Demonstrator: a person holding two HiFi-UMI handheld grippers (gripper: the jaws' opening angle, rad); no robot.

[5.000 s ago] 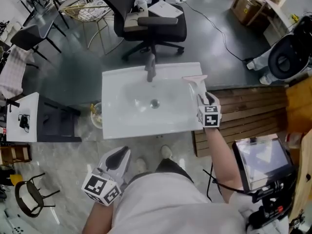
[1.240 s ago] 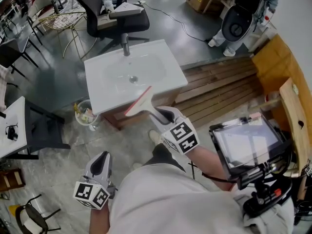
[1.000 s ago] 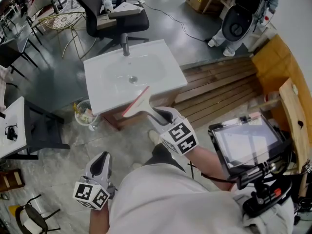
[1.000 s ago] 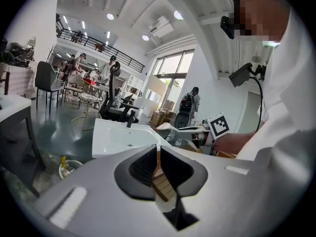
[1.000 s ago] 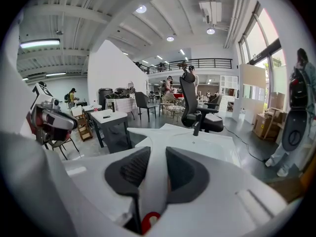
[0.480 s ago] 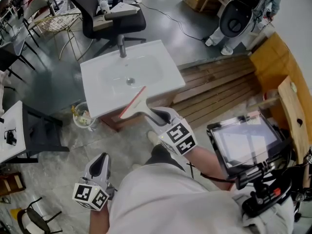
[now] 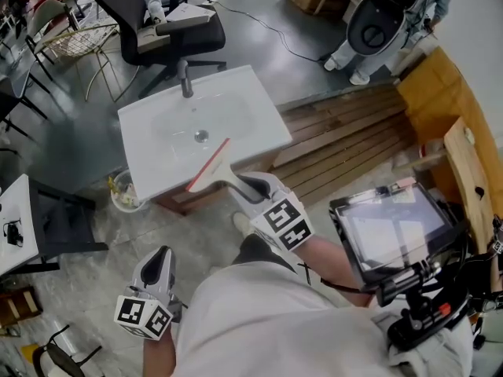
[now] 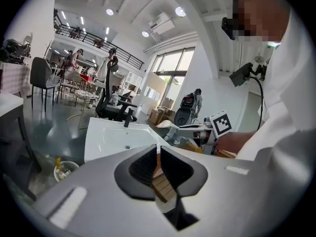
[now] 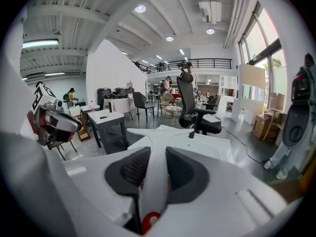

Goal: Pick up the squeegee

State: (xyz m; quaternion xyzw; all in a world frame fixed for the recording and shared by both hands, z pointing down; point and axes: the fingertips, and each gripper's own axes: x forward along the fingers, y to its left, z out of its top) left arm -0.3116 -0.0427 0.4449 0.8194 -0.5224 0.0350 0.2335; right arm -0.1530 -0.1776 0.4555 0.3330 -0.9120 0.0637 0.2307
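Observation:
The squeegee (image 7: 211,166), white with a red blade edge, is off the sink and hangs in the air before the sink's front edge. My right gripper (image 7: 250,187) is shut on its white handle (image 9: 157,147), which runs between the two dark pads; the blade crosses just past them. The white sink (image 7: 157,144) with its dark tap lies behind. My left gripper (image 7: 160,262) hangs low at the person's left side, shut with nothing in it. In the left gripper view its jaws (image 8: 159,164) stand almost together and the right gripper (image 8: 190,131) shows beyond them.
A black office chair (image 7: 157,22) stands behind the sink. A small bin (image 7: 122,192) sits on the floor at the sink's left, wooden planks (image 7: 354,132) lie at its right. A tablet on a rig (image 7: 389,228) is close at the right. A white table (image 7: 16,226) is at the left.
Five seconds ago the right gripper was at the squeegee on the sink's right rim; it has since carried it off toward the person. Over the last second both grippers hardly moved.

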